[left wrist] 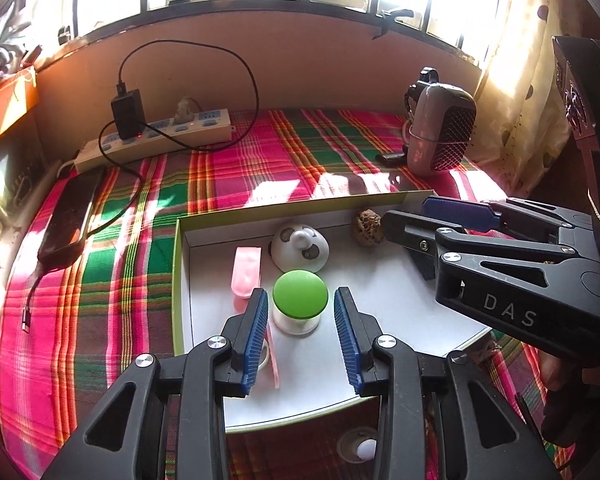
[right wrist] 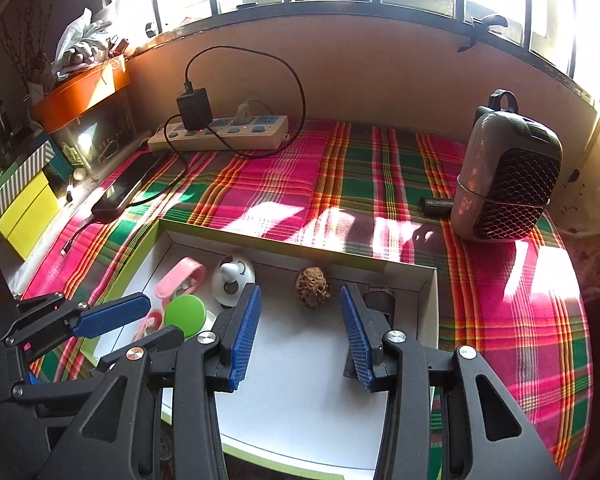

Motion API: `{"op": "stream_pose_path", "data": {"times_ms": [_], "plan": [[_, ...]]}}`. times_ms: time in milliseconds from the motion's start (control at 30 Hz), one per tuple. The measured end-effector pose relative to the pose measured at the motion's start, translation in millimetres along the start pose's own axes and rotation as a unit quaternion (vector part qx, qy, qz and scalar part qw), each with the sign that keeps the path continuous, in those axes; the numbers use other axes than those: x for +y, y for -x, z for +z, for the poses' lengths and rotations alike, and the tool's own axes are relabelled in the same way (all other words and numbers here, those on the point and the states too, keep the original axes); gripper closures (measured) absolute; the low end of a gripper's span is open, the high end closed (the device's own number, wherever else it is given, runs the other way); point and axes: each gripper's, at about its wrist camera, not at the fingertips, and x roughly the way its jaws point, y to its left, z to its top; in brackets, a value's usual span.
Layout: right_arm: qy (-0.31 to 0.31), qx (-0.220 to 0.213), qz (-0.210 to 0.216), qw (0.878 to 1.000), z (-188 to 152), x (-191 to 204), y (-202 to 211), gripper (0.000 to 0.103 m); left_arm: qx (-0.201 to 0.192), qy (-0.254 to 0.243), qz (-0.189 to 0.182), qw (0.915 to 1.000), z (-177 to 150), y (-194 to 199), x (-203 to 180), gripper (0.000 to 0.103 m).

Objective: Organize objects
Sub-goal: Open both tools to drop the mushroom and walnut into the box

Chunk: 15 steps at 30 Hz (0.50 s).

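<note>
A shallow white box with a green rim (left wrist: 176, 280) (right wrist: 260, 240) lies on the plaid cloth. In it stands a small jar with a green lid (left wrist: 300, 294) (right wrist: 185, 314), between the blue pads of my left gripper (left wrist: 301, 320) (right wrist: 140, 326); gaps show on both sides, so the gripper is open. Also in the box are a pink clip (left wrist: 246, 272) (right wrist: 180, 276), a white round toy (left wrist: 299, 248) (right wrist: 233, 276) and a brown lumpy nut (left wrist: 366, 227) (right wrist: 313, 287). My right gripper (right wrist: 300, 320) (left wrist: 404, 212) hangs open over the box's right half, nothing between its pads, the nut just beyond them.
A power strip (right wrist: 220, 134) with a black adapter and looped cable lies at the back wall. A black phone (left wrist: 70, 220) rests at the left, and a grey heater-like device (right wrist: 508, 176) stands at the right. A dark cylinder (right wrist: 378, 300) sits in the box's far right corner.
</note>
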Motion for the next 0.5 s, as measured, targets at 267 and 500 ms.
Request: {"op": "stream_pose_path", "data": {"times_ms": [267,500], "plan": [[-0.009,-0.018,-0.002,1.000,-15,5,26,0.060,-0.016,0.002,0.001,0.9999,-10,25,2,0.071],[-0.019,-0.031,-0.009,0.999,-38,4,48,0.060,-0.023,0.012,0.000,0.9997,-30,45,8,0.071]]}}
